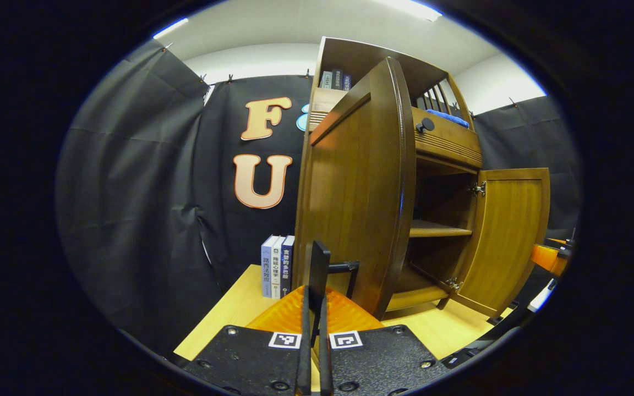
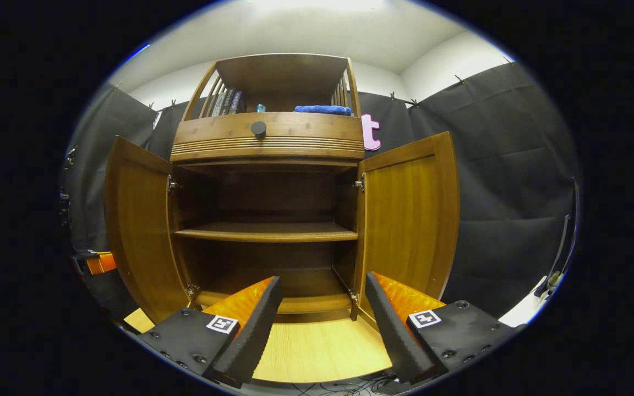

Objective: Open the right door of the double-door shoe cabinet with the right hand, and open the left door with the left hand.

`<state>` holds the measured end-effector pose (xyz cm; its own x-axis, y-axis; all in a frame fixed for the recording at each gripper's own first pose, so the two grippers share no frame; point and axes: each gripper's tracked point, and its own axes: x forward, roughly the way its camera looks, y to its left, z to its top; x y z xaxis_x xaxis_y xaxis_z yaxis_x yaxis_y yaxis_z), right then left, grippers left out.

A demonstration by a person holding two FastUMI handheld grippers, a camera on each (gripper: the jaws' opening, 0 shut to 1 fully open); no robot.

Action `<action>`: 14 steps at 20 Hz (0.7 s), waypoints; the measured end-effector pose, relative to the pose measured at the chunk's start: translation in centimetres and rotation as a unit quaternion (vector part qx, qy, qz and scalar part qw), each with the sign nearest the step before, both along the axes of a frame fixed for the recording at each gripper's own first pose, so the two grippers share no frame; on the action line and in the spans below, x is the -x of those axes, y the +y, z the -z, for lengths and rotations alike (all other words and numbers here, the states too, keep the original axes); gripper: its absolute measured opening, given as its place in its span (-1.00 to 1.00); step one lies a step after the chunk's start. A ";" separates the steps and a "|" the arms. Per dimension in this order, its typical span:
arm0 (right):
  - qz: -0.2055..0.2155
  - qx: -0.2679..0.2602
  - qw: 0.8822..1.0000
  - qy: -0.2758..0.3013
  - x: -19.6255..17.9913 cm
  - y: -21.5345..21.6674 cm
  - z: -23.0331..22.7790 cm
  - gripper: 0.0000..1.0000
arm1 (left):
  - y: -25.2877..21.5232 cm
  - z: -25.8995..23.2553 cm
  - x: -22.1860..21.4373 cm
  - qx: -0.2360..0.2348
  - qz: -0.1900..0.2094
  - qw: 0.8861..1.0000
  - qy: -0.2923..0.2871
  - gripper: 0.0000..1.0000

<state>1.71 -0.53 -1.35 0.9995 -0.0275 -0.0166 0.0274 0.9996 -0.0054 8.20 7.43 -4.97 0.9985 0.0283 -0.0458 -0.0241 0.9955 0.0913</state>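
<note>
Standing on the light wooden table (image 2: 317,346), one double-door shoe cabinet (image 2: 267,140) with both doors swung wide. Left door (image 2: 141,231): one, hinged at the cabinet's left side, open outward. Right door (image 2: 408,220): one, hinged at the right side, open likewise. Interior: one shelf (image 2: 266,232) across the middle, dividing two compartments. Above the doors, one drawer front with one round dark knob (image 2: 258,129). Top rack: a row of books (image 2: 223,103), count uncertain at this distance, and one blue folded cloth (image 2: 322,110).

Right gripper (image 2: 322,319): fingers spread well apart, nothing between them, pointed at the cabinet's lower compartment from the table's near edge.

Left gripper (image 1: 315,330): fingers pressed together with no gap. One thin black bar handle (image 1: 320,269) stands just ahead of the tips, beside the left door's (image 1: 358,187) free edge; whether the fingers pinch it cannot be told from this angle. In the left gripper view the door is seen nearly edge-on, and the right door (image 1: 507,236) stands open beyond.

Beside the cabinet's left side, toward the table's far edge: three upright books (image 1: 277,265), touching one another.
</note>
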 end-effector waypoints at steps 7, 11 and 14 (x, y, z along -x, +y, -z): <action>0.003 0.004 1.000 -0.001 0.7 1.3 -0.4 0.92 | 2.3 -0.4 2.0 0.000 0.014 1.000 0.008 -0.94; 0.011 0.004 1.000 -0.002 1.4 0.6 -0.5 0.93 | 3.6 -0.4 2.3 0.008 0.005 1.000 0.008 -0.94; 0.017 0.004 1.000 -0.003 1.8 0.0 -0.8 0.93 | 5.5 -0.3 3.0 0.001 -0.017 1.000 0.013 -0.92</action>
<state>-0.12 -0.54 -0.57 0.9980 -0.0623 -0.0101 0.0622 0.9980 -0.0141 5.18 12.92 -4.64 0.9954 0.0631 -0.0727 -0.0564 0.9943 0.0908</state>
